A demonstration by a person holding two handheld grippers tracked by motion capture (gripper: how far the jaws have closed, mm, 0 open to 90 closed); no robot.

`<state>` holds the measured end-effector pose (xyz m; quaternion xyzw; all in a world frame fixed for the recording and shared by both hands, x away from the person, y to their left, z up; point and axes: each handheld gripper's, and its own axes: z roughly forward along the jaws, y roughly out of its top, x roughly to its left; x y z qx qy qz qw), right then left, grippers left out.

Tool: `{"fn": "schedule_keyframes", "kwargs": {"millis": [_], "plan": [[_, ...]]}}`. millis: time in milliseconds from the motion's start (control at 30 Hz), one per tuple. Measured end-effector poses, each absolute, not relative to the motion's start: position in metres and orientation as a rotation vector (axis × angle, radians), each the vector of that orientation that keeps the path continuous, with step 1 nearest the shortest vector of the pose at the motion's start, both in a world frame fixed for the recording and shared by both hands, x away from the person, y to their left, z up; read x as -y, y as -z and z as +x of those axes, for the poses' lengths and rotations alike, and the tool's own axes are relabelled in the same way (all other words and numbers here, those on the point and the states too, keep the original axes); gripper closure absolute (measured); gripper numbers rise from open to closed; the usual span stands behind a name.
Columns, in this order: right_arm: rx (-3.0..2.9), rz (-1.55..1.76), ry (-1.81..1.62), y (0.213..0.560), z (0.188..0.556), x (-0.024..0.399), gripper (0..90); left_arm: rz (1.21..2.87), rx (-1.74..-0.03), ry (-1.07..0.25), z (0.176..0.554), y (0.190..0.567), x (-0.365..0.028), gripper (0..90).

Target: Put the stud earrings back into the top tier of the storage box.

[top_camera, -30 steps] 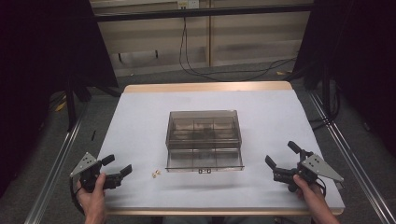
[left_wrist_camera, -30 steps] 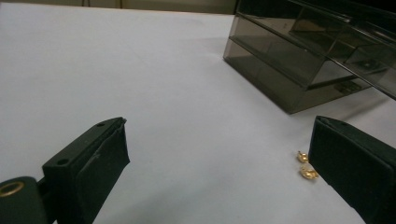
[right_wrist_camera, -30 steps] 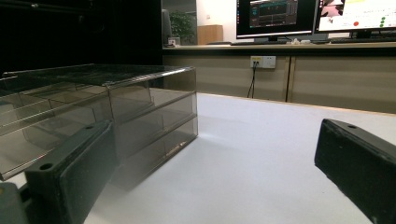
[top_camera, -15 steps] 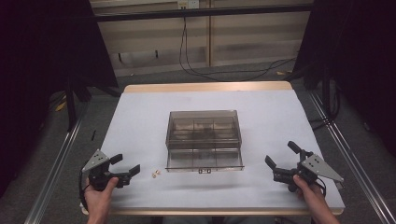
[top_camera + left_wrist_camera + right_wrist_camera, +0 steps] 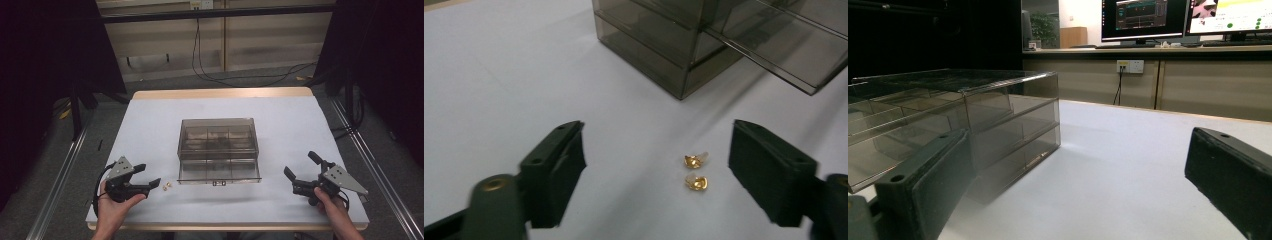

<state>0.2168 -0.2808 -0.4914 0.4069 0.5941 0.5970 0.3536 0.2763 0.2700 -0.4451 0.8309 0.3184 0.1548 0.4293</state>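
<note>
Left gripper [image 5: 152,184] sits at the near-left of the white table [image 5: 150,125], jaws apart with nothing between the pads; they have just been closing in. Two small gold pieces [image 5: 694,171] lie on the table just beyond its tips, between the gripper and the near-left corner of the smoky clear drawer box [image 5: 218,150]. In the high view the pair [image 5: 166,186] lies immediately to the right of the left jaws, apart from them and apart from the box.

Key relation: in the left gripper view the pieces lie inside the jaw gap but off-centre, nearer the right-hand jaw, and a little ahead of the pads. Left hand is by far the nearer; right gripper [image 5: 295,181] rests well apart on the far side of the box, jaws wide, holding nothing.

Orientation: the two pieces lie one behind the other along the gripper's reach, so the pair's long axis runs roughly fwd, across the closing direction. Each piece is too small to give its own heading; a pale stub shows on the farther one.

Judgement: approx. a short fwd reach and a slight shift rightward would centre them before closing.
</note>
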Motion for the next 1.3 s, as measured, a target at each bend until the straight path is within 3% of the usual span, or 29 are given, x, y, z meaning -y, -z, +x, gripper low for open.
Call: {"fn": "schedule_keyframes", "kwargs": {"millis": [567, 633, 767, 867, 1033, 1300], "plan": [[-1.536, 1.052, -1.543, 0.491, 0.217, 0.281, 0.0, 2.313, -0.687, -0.298, 0.289, 0.436, -0.244, 55.4], [-1.535, 1.053, -1.542, 0.491, 0.217, 0.28, 0.0, 2.358, -0.673, -0.255, 0.291, 0.435, -0.242, 56.7], [-1.535, 1.054, -1.542, 0.491, 0.217, 0.28, 0.0, 2.405, -0.674, -0.184, 0.293, 0.434, -0.238, 67.7], [-1.535, 1.053, -1.541, 0.491, 0.217, 0.28, 0.0, 2.463, -0.618, -0.171, 0.295, 0.434, -0.234, 68.5], [-1.536, 1.053, -1.543, 0.491, 0.217, 0.281, 0.0, 2.491, -0.643, -0.103, 0.299, 0.437, -0.232, 73.9], [-1.537, 1.052, -1.543, 0.491, 0.217, 0.281, 0.0, 2.57, -0.675, -0.046, 0.309, 0.442, -0.228, 74.5]]}}
